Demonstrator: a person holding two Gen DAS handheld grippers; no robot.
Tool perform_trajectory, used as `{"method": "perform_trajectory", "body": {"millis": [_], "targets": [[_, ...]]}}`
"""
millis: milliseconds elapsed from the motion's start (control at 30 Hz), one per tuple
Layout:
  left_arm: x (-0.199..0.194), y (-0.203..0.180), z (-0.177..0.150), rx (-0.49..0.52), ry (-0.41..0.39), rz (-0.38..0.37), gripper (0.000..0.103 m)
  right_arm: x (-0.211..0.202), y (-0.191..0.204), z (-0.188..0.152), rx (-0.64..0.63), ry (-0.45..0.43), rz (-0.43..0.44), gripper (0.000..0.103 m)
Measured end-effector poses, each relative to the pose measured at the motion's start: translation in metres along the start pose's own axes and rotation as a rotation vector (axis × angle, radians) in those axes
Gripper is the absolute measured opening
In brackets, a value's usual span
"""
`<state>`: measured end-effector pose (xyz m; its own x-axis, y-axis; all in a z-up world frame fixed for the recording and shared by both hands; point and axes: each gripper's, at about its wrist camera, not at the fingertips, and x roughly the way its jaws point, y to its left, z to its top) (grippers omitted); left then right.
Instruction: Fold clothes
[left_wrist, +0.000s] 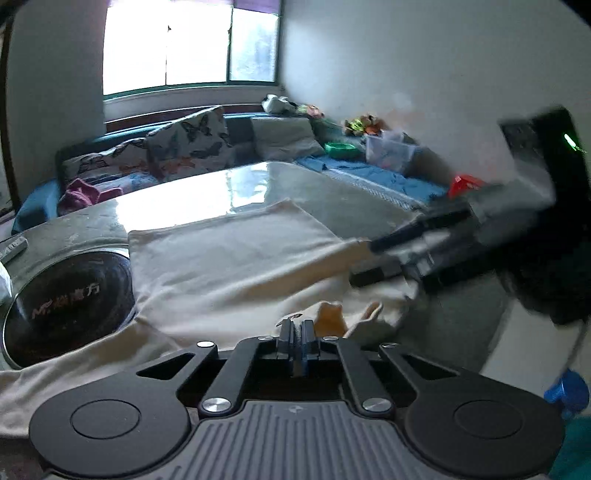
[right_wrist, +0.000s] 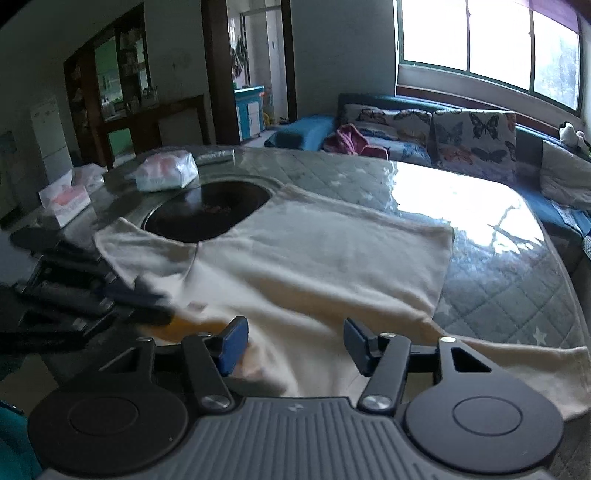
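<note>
- A cream garment is spread across the desk, its near part hanging over the near edge.
- The left gripper is seen with jaws clenched together at the garment's collar; whether cloth is pinched cannot be told.
- The right gripper is held with jaws released above the garment.

Bright window on the far wall above a blue sofa with butterfly cushions; dark doorway left.

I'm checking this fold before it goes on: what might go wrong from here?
1. The cream garment partly overlaps the dark round inset in the table; dragging could snag it on the rim.
2. The right gripper stands open over the cloth, so only the shut left gripper could hold it; the fold may go askew.
</note>
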<state>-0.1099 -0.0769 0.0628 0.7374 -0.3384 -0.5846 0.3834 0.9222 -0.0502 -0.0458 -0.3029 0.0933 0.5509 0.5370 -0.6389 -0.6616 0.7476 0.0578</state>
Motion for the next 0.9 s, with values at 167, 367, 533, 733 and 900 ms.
{"method": "perform_trajectory", "body": {"millis": [167,367,533,733,900], "targets": [[0.009,0.006,-0.014,-0.005,0.089,-0.002,0.005,0.016,-0.002,0.001,-0.012,0.018,-0.019,0.052],[-0.002,0.022,0.003,-0.017,0.022,-0.001,0.008,0.041,0.018,-0.010,-0.097,0.088,0.049,0.043],[0.015,0.035,0.021,-0.054,-0.010,0.036,0.008,0.041,0.041,-0.027,-0.171,0.147,0.108,0.042],[0.067,0.025,0.016,-0.068,0.062,-0.012,0.008,0.028,0.045,-0.032,-0.185,0.182,0.141,0.044],[0.066,0.016,-0.001,-0.052,0.082,-0.035,0.009,0.014,0.030,-0.023,-0.147,0.169,0.158,0.044]]}}
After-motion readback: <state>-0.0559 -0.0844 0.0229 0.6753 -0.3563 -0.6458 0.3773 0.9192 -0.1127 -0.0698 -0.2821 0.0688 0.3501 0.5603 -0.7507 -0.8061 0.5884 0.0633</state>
